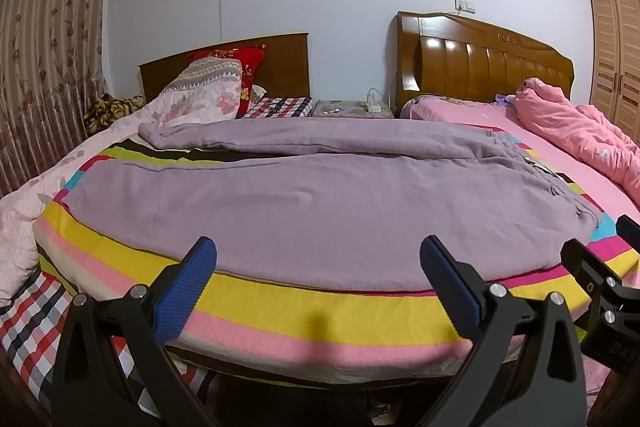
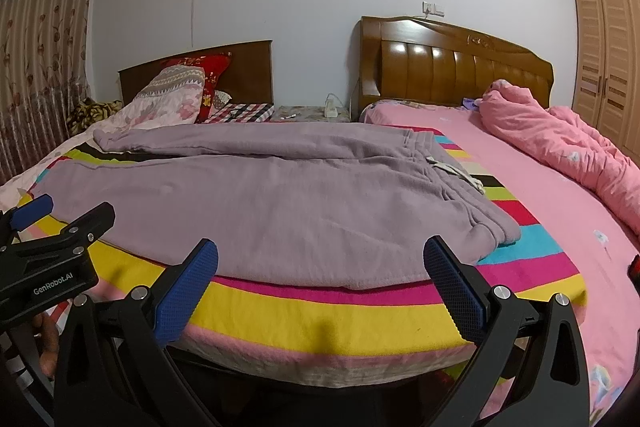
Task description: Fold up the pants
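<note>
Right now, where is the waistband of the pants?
The waistband lies at the right end of the pants, on the striped blanket beside the pink sheet, ahead of the right tongs.

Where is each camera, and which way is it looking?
Left wrist: sits on the left gripper at the bed's foot, facing the headboards across the pants; its open jaws show, the right gripper at far right.
Right wrist: on the right gripper, same direction, nearer the waistband; open jaws, left gripper at left.
Both share pants, blanket, headboards.
</note>
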`<state>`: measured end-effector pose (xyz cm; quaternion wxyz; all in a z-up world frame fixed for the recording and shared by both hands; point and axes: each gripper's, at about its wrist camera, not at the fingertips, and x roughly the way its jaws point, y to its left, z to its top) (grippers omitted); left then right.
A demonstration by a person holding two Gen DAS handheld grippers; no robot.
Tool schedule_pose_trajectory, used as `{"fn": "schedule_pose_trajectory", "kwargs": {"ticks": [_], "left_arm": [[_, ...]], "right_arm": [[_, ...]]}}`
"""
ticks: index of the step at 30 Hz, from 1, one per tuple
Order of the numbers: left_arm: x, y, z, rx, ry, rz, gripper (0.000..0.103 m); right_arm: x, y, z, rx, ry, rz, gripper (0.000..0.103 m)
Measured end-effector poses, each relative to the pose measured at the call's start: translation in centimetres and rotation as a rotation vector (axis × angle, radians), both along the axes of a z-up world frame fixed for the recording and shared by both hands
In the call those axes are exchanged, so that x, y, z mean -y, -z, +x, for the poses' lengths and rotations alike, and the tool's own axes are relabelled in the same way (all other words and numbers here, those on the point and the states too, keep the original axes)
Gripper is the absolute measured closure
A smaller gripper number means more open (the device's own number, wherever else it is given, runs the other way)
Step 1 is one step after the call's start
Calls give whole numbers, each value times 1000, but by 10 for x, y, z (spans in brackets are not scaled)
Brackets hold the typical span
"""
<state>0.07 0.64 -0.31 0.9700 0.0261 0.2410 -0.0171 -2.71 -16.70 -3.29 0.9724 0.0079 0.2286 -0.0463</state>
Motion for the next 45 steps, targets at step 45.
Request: {"fn": "schedule_pose_trajectory", "kwargs": {"ticks": [45], "left_arm": [[20, 11, 553, -478, 677, 207, 10]], "right_arm": [[178, 22, 534, -631, -579, 37, 18]]}}
